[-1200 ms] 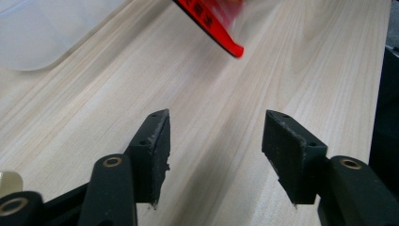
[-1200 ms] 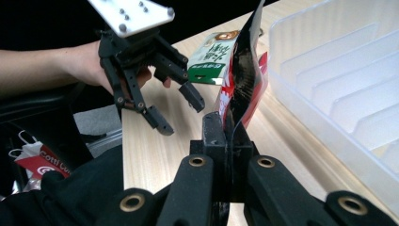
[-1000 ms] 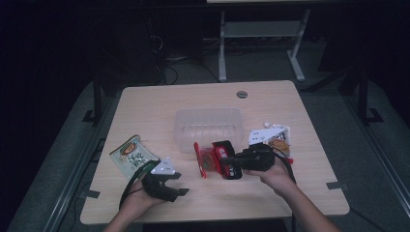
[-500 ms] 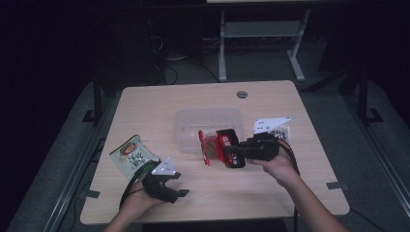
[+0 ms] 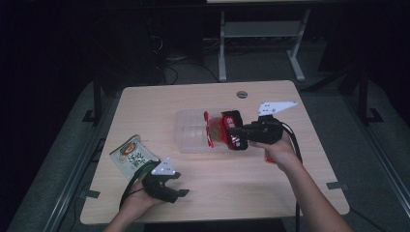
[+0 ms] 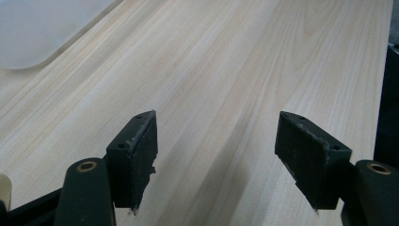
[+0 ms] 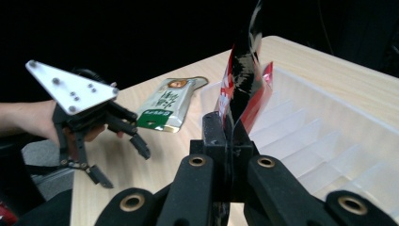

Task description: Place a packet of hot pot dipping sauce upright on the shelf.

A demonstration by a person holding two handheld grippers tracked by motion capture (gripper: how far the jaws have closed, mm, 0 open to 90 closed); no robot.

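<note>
**Red packet held over the clear tray**

In the high view the right gripper (image 5: 232,133) sits right of the frame's centre, its jaws pinched on a red and black snack packet (image 5: 223,130). The packet hangs above the right part of a clear plastic tray (image 5: 193,133), which stands in the middle of the wooden table (image 5: 241,179). In the right gripper view the packet (image 7: 244,84) rises upright from between the pressed-together jaws in the middle of the frame, with the tray's ribbed compartments (image 7: 320,146) spreading across the right side; whether the packet touches the tray cannot be told.

The left gripper (image 5: 176,188) rests at the lower left of the high view, near the table's front edge. Its jaws are spread with nothing between them, and in the left gripper view only bare tabletop (image 6: 226,70) lies beyond them. A green and white packet (image 5: 133,155) lies flat on the table just above and to the left of that gripper, well apart from the tray.
</note>
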